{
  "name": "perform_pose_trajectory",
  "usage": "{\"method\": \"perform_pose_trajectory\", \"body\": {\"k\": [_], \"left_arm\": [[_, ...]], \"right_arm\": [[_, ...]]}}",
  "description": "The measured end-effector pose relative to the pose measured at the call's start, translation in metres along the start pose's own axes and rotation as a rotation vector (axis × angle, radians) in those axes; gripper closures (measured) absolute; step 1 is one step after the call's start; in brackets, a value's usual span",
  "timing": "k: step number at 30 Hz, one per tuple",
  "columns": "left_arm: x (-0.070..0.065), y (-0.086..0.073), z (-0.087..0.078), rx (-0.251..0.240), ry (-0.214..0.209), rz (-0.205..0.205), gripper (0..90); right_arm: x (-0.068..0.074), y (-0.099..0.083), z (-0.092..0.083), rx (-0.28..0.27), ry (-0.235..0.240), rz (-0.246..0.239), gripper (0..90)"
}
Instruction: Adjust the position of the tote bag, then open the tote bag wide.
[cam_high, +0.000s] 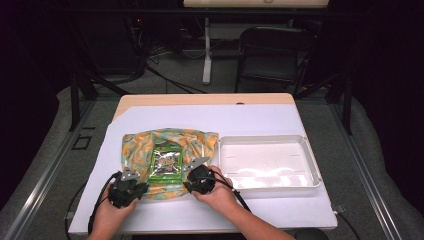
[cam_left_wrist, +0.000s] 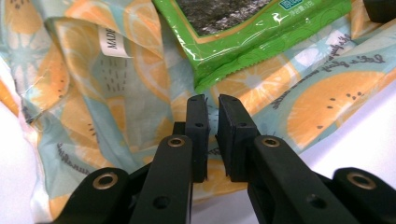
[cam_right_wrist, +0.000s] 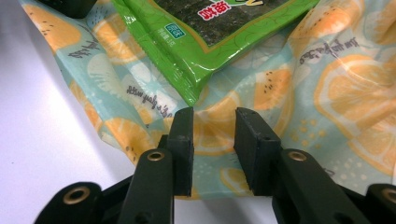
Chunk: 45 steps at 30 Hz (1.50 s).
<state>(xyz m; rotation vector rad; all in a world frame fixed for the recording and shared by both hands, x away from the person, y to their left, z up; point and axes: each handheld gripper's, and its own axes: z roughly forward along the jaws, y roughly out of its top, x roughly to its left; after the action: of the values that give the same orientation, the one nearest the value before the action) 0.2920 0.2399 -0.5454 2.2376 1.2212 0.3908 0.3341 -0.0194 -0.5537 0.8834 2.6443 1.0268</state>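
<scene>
Near the front edge of the surface (cam_high: 280, 117), left of its middle, lies a soft bag (cam_high: 145, 145) printed with orange slices, spread flat on the white cover. A green seaweed snack packet (cam_high: 166, 161) rests on top of the bag, about in its centre, and it seems placed there so that the bag can be handled around it. The left claw (cam_left_wrist: 212, 105) stands over the front left corner of the bag. Its jaws are almost pressed together, with only a narrow gap, and I cannot see any fabric caught between them. The right claw (cam_right_wrist: 214, 116) stands over the front right part of the bag, just in front of the packet's corner. Its jaws are spread moderately and they pinch nothing. Both claws point at the near hem, one at each side, probably because two grips there would let the person lift or fold the front of the bag evenly. A white plastic tray (cam_high: 310, 175) waits empty beside the bag, toward the right edge.
</scene>
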Motion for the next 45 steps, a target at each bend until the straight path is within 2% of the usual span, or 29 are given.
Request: {"method": "perform_pose_trajectory", "body": {"k": [2,8,11,14,15,17,21,27,31,35,45], "left_arm": [[0.001,0.000,-0.001,-0.010,-0.001,-0.014,81.4],[0.002,0.000,-0.006,-0.031,-0.006,-0.020,79.5],[0.004,0.000,-0.009,-0.039,-0.006,-0.024,77.7],[0.006,0.001,-0.011,-0.069,-0.011,-0.047,72.7],[0.007,0.001,-0.012,-0.074,-0.029,-0.067,70.5],[0.008,0.004,-0.013,-0.087,-0.026,-0.080,66.7],[0.008,0.012,-0.017,-0.110,-0.010,-0.064,64.0],[0.009,0.022,-0.019,-0.133,0.004,-0.051,63.7],[0.009,0.033,-0.021,-0.136,0.009,-0.033,63.5],[0.009,0.045,-0.020,-0.153,0.011,-0.055,62.5],[0.010,0.066,-0.005,-0.142,-0.026,-0.097,62.8]], "right_arm": [[0.000,0.000,0.000,0.000,0.002,0.014,68.0],[0.000,-0.001,0.000,-0.019,0.003,0.035,67.2],[-0.002,-0.001,-0.001,-0.016,0.007,0.028,66.2],[-0.001,-0.001,-0.002,-0.027,0.010,0.053,64.4],[-0.002,0.000,-0.002,-0.031,0.012,0.050,63.5],[-0.002,0.001,-0.005,-0.039,0.028,0.070,62.3],[-0.004,0.003,-0.008,-0.056,0.044,0.095,61.4],[-0.004,0.008,-0.013,-0.077,0.030,0.093,60.5],[-0.007,0.012,-0.015,-0.098,0.030,0.116,58.9],[-0.010,0.017,-0.014,-0.101,0.030,0.143,57.9],[-0.013,0.033,-0.014,-0.080,0.018,0.148,58.9]]}}
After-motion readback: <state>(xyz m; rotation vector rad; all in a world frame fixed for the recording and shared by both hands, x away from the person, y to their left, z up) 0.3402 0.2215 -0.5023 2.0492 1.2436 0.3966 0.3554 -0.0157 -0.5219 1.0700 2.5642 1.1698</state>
